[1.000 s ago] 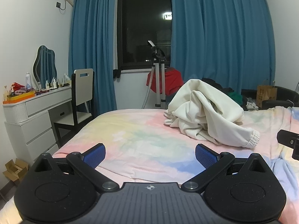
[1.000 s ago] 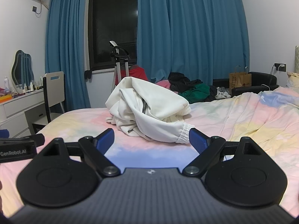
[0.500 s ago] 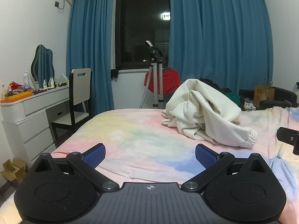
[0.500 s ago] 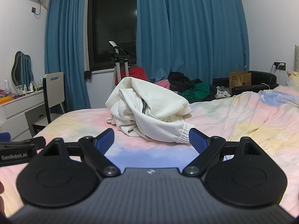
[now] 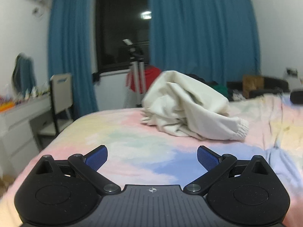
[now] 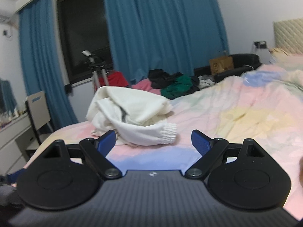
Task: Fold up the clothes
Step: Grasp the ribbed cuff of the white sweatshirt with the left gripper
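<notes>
Cream sweatshirt [image 5: 189, 106] lies crumpled in a heap on the pastel tie-dye bedspread [image 5: 132, 132], toward the far side of the bed, one ribbed cuff [image 6: 169, 132] trailing to the right on the cover. Left gripper [image 5: 152, 154] hangs above the near part of the bedspread, jaws spread wide, nothing between the blue pads [image 5: 96, 157]. Right gripper [image 6: 153, 139] is likewise released and empty, near the garment, its left pad overlapping the heap's near edge in view; contact cannot be told. Beyond the bed: blue curtains [image 5: 198, 28], a dark window [image 5: 121, 28], a tripod [image 5: 135, 75], a chair [image 5: 61, 92] at far left, and a pile of dark and green clothes [image 6: 174, 84]. Both views are motion-blurred.
</notes>
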Motion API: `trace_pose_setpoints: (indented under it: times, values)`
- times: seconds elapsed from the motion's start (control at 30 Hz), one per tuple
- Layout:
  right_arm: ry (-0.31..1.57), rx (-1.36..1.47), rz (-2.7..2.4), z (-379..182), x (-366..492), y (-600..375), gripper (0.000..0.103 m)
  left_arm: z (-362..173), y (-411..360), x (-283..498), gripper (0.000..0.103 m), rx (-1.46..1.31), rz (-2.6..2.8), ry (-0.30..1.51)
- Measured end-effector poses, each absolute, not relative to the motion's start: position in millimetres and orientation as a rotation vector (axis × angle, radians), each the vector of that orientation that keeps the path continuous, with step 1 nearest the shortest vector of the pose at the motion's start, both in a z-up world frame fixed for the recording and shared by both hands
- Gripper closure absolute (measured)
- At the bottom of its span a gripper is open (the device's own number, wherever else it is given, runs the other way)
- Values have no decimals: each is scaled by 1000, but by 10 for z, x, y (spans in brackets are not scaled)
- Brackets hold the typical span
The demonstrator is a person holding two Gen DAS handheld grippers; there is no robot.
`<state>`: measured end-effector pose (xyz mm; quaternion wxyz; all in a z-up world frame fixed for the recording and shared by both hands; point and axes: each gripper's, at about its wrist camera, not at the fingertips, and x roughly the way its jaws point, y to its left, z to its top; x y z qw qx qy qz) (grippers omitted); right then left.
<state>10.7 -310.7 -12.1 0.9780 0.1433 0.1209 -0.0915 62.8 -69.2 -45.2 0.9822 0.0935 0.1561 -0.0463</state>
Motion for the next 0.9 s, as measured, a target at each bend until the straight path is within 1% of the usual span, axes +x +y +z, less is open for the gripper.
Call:
trace_pose_setpoints:
  times: [0.17,0.33,0.47,0.57,0.63,0.67,0.7,0.77,0.8,0.83,0.9]
  values:
    - [293,337,-312,-257,275,-3417,15,-667,-1372,1100,4,288,-201,308]
    - [239,397,-462,-387,373,-3776,15,-855,-2117,1575,5,314,-326,248]
    - [258,464,-595,-574,530,-4087,15,-1006,-2746,1938,6,392,-395,193]
    - [265,547,-667,-724,636,-4290,15,-1187,-3153,2164,9,492,-403,192]
    - [276,566,-687,-811,706,-4349,15,-1321,-3345,2364,13,547,-330,241]
    - [281,576,-697,-854,741,-4378,15,-1385,-3428,2469,19,568,-288,271]
    - [289,574,-696,-892,768,-4380,15,-1450,-3511,2575,19,589,-245,300]
    - [302,565,-693,-959,843,-4369,15,-1485,-3520,2706,33,564,-220,337]
    - [311,558,-693,-976,876,-4367,15,-1490,-3504,2761,45,542,-215,352]
    - [319,551,-694,-994,909,-4365,15,-1494,-3487,2815,47,520,-211,368]
    - [332,549,-693,-1023,936,-4340,15,-1401,-3358,2795,63,440,-213,350]
